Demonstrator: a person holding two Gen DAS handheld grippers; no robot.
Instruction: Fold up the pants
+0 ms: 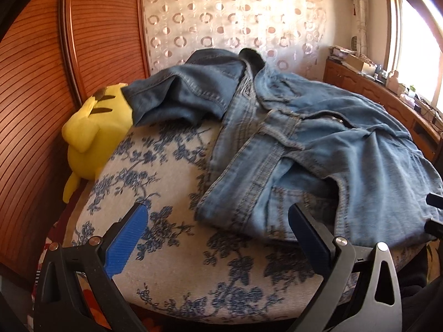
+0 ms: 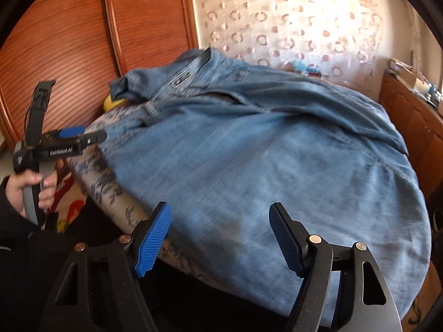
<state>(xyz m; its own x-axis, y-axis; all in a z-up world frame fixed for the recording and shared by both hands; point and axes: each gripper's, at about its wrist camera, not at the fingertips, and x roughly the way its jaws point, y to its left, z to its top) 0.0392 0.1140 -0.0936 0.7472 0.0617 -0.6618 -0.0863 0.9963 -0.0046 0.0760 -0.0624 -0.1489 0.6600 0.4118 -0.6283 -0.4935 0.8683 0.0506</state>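
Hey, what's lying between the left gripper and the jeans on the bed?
Nothing but bare floral bedspread. In the left wrist view, the open left gripper hovers at the near edge of the jeans, holding nothing.

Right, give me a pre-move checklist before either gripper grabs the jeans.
1. Left gripper open with nothing between the pads: ok.
2. Right gripper open over the jeans, cloth not pinched: ok.
3. Jeans lying flat: not ok, they are crumpled, with one leg thrown back over the yellow plush.
4. Near edge of the jeans in front of the left gripper: ok, it lies just beyond the right pad.
5. Waistband located: cannot tell, folds hide much of it.
6. Bare bed cover free to fold on: ok on the left side.
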